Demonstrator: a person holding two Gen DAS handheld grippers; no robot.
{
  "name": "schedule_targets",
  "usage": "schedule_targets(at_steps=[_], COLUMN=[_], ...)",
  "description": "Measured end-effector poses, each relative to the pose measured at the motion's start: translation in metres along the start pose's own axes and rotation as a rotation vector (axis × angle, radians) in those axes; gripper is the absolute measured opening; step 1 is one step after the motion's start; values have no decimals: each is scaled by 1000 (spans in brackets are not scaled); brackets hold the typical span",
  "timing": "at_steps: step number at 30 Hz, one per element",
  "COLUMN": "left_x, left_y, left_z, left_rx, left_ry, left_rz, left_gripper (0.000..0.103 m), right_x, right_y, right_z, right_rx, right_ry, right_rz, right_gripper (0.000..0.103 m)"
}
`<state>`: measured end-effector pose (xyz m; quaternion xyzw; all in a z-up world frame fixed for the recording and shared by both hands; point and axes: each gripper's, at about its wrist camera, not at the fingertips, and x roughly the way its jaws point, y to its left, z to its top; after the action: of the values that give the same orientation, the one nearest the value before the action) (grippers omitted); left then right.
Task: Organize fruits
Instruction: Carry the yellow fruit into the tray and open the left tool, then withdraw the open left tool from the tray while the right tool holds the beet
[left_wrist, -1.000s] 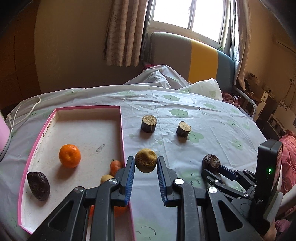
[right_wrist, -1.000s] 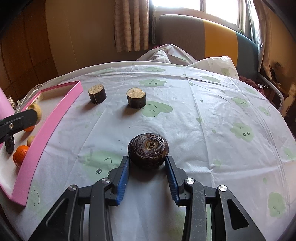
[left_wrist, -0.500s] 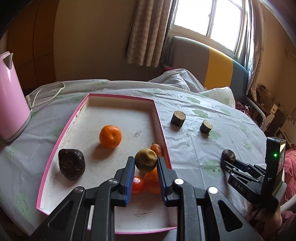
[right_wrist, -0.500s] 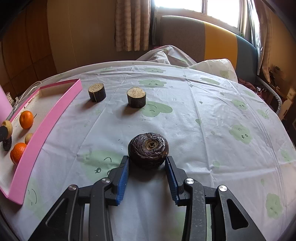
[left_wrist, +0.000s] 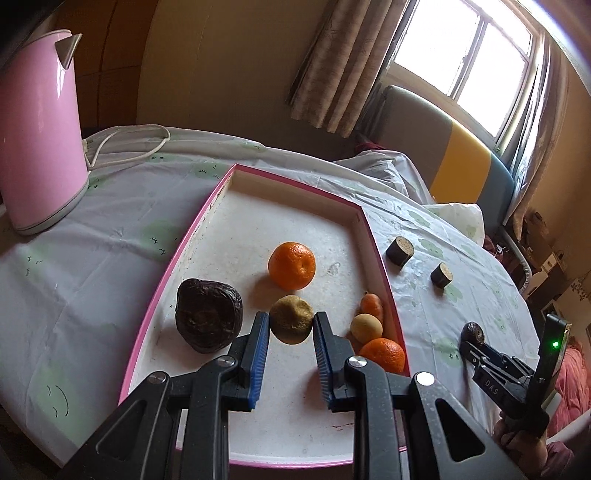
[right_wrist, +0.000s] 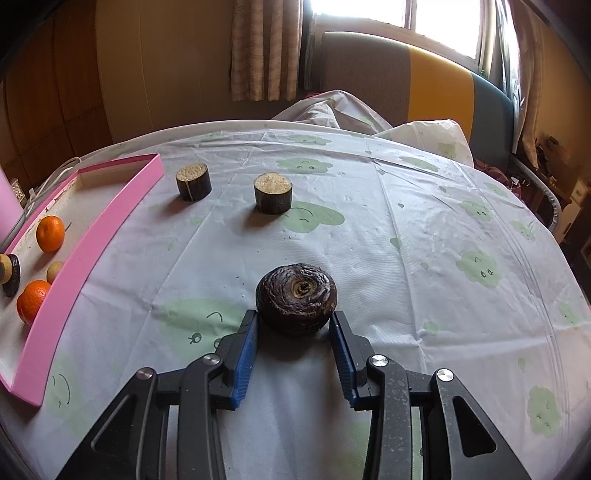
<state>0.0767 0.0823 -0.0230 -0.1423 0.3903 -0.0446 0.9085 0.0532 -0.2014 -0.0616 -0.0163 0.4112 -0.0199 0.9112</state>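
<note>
Fruit sorting at the bench (right_wrist: 424, 229): the left gripper (left_wrist: 290, 334), clamped on a brownish-yellow fruit (left_wrist: 291, 319), hangs over the pink tray (left_wrist: 170, 266), where two oranges (left_wrist: 291, 265), a dark wrinkled fruit (left_wrist: 208, 319) and two small fruits already lie. The step in hand looks like delivery; the next move probably calls for lowering the fruit onto the bare floor between the dark fruit and the small ones, then parting the jaws. The right gripper (right_wrist: 295, 341) is clamped on a second dark wrinkled fruit (right_wrist: 296, 299), which sits on the cloth well apart from the tray. Only the left view shows the pink kettle (left_wrist: 37, 129) whole (and the right gripper from outside); only the right view shows that fruit up close, with two cut stubs (right_wrist: 272, 197) beyond it.
</note>
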Motion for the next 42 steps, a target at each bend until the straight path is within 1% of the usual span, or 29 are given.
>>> schedule_targets(at_steps=[2,5,9,16,19,23,35,42], left_x=[0,6,15,18,13,6,-11,-15], left_y=[0,-2,-8,-10,-11,-12,-17,-14], left_z=[3,7,10,3,-2,-8,-17,-19], left_rx=[11,28,54,69,69,67,90,86], left_ry=[-7,3,14,19,9,4,-11,-14], left_rz=[1,0,20,76,118,136,123,121], left_gripper=[24,24,25,25,25,25,25,25], right_x=[0,0,0,0,0,0,0,-2], right_y=[0,-1,-2,-3,-3,-3,-2,1], right_z=[0,0,0,-1,-1,-1,0,2], right_rx=[2,4,9,15,18,20,11,-1], right_ry=[0,-1,-3,-5,-6,-6,-2,6], right_rz=[2,4,9,16,19,20,11,2], right_gripper=[40,40,40,40,40,40,39,37])
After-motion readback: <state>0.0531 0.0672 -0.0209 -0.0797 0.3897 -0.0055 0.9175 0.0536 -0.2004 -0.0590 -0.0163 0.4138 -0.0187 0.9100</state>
